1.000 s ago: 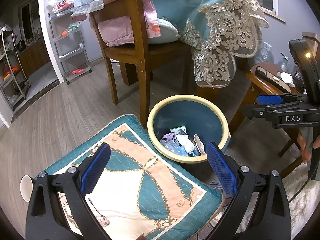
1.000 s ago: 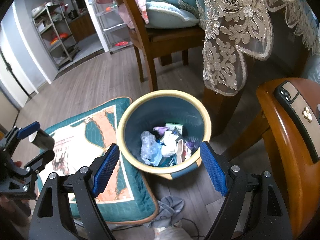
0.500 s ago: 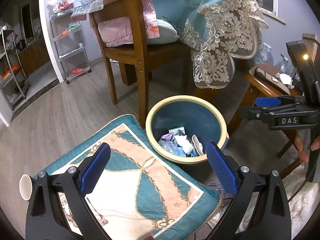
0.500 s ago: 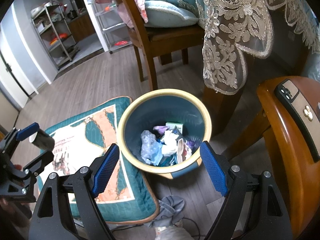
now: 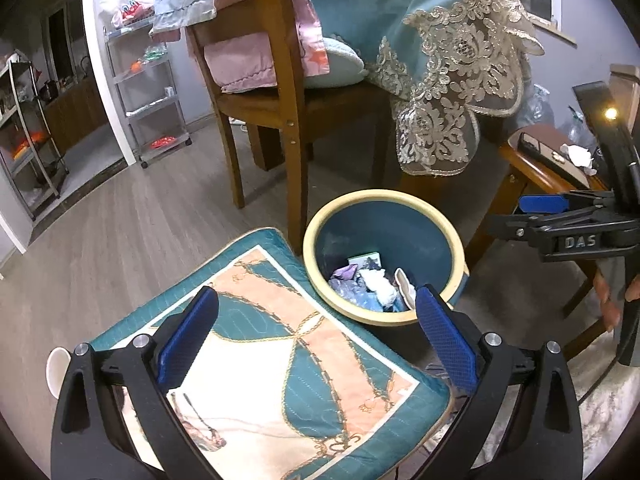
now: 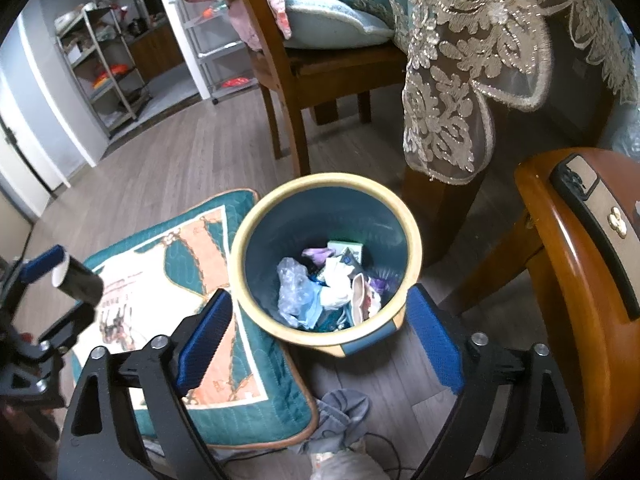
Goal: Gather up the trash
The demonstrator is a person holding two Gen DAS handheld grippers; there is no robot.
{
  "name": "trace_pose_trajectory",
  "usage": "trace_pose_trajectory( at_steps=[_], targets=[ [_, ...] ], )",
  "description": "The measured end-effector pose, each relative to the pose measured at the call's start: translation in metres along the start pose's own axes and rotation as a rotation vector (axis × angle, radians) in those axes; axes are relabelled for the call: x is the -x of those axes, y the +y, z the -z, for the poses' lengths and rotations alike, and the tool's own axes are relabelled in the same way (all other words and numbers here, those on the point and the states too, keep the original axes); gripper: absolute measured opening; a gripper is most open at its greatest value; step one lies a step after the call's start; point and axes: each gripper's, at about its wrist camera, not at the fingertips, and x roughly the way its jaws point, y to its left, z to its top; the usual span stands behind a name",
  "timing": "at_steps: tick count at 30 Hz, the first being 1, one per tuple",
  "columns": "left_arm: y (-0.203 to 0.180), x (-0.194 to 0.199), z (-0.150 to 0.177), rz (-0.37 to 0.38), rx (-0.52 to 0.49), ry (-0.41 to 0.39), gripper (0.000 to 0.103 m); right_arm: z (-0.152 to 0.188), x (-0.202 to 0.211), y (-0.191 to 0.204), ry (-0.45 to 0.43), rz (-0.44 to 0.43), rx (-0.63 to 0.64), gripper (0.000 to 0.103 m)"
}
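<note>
Two hand-held grippers hover above the trash bin. Right hand-held gripper, nearer, points down into it, jaws opening and empty. Left hand-held gripper, jaws apart and empty, has the bin ahead-right beside the cushion.

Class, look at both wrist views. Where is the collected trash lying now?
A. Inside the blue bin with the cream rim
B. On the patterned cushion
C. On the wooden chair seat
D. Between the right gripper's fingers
A: crumpled wrappers and tissue lie at the bottom of the bin, which stands on the floor beside the cushion.
</note>
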Motion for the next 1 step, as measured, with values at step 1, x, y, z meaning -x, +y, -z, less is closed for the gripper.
trace_pose_trajectory(
  at_steps=[1],
  targets=[
    [0.0010, 0.0010, -0.0008, -0.006, 0.002, -0.001, 0.097, -0.0001, -0.0057, 0.0026, 0.013, 0.014, 0.002, 0.091]
  ],
)
